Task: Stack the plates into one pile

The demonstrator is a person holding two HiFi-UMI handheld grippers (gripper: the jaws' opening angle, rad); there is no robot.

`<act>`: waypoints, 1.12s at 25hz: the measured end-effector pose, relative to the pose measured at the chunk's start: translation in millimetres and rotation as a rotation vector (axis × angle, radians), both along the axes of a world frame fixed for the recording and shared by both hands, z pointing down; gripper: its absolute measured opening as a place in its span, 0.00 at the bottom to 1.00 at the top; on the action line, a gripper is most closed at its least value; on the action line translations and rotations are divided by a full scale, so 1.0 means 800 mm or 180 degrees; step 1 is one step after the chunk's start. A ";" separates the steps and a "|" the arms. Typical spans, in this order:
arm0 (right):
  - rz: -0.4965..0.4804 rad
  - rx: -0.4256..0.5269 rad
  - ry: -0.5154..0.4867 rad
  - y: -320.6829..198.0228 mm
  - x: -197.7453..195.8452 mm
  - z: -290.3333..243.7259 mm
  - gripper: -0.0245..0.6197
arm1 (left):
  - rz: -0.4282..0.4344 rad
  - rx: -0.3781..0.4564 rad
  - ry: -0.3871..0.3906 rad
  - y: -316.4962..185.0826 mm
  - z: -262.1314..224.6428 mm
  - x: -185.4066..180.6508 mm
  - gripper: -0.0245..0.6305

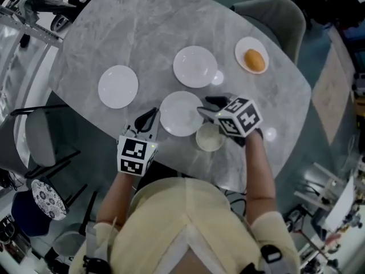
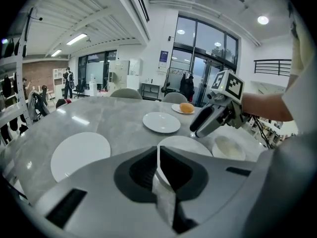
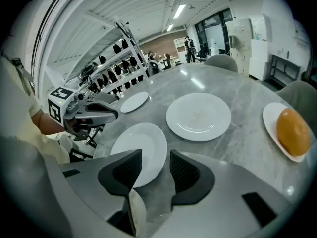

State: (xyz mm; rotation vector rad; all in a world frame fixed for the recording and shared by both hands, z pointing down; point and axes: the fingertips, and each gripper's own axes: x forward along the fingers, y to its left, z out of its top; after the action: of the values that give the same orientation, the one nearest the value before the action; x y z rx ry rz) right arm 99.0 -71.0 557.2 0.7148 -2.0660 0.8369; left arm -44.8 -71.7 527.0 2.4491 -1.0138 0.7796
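Three empty white plates lie apart on the grey marble table [image 1: 142,33]: one at the left [image 1: 118,86], one further back [image 1: 195,66], and one nearest me [image 1: 181,113]. My left gripper [image 1: 152,115] is at the near plate's left rim, jaws shut with nothing between them [image 2: 158,150]. My right gripper [image 1: 207,106] points down at the same plate's right rim. Its jaws stand apart [image 3: 156,155], with the near plate [image 3: 143,150] just beyond them. Whether either gripper touches the plate I cannot tell.
A fourth plate [image 1: 252,55] at the back right holds an orange round food item [image 3: 292,131]. A small white bowl [image 1: 210,137] sits under my right gripper, near the table's front edge. Grey chairs [image 1: 274,16] stand around the table.
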 end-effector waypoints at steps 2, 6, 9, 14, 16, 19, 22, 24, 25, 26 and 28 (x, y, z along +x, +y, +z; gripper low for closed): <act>-0.0093 -0.0083 -0.0009 0.000 -0.005 0.008 0.31 | 0.0013 -0.0012 -0.0003 -0.006 0.003 0.002 0.03; -0.0207 -0.0205 0.0073 -0.002 -0.008 0.025 0.31 | 0.0046 -0.0048 -0.0009 -0.015 0.008 0.002 0.03; -0.0257 -0.0274 0.0096 -0.002 -0.011 0.029 0.30 | 0.0055 -0.0087 0.0003 -0.020 0.009 0.001 0.03; -0.0296 -0.0225 0.0319 -0.006 -0.012 0.038 0.24 | 0.0050 -0.0105 0.0044 -0.033 0.012 -0.001 0.03; -0.0269 -0.0195 0.0373 -0.008 -0.010 0.039 0.21 | 0.0060 -0.0108 0.0049 -0.037 0.014 -0.002 0.03; -0.0224 -0.0202 0.0373 -0.009 -0.011 0.039 0.21 | 0.0077 -0.0127 0.0054 -0.041 0.016 -0.003 0.03; -0.0178 -0.0260 0.0317 -0.009 -0.013 0.040 0.18 | 0.0073 -0.0138 0.0063 -0.044 0.018 -0.004 0.03; -0.0148 -0.0277 0.0276 -0.009 -0.013 0.040 0.18 | 0.0064 -0.0143 0.0072 -0.045 0.019 -0.004 0.03; -0.0135 -0.0279 0.0258 -0.009 -0.013 0.040 0.17 | 0.0059 -0.0149 0.0076 -0.044 0.019 -0.005 0.03; -0.0124 -0.0277 0.0241 -0.010 -0.013 0.040 0.17 | 0.0055 -0.0157 0.0081 -0.043 0.019 -0.005 0.03; -0.0096 -0.0258 0.0202 -0.011 -0.015 0.037 0.16 | 0.0054 -0.0168 0.0086 -0.042 0.017 -0.007 0.03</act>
State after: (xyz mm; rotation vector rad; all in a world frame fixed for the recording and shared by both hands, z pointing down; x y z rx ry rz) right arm 87.2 -80.1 586.5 0.6565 -1.9705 0.8650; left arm -50.2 -105.0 540.8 2.4199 -0.9515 0.7668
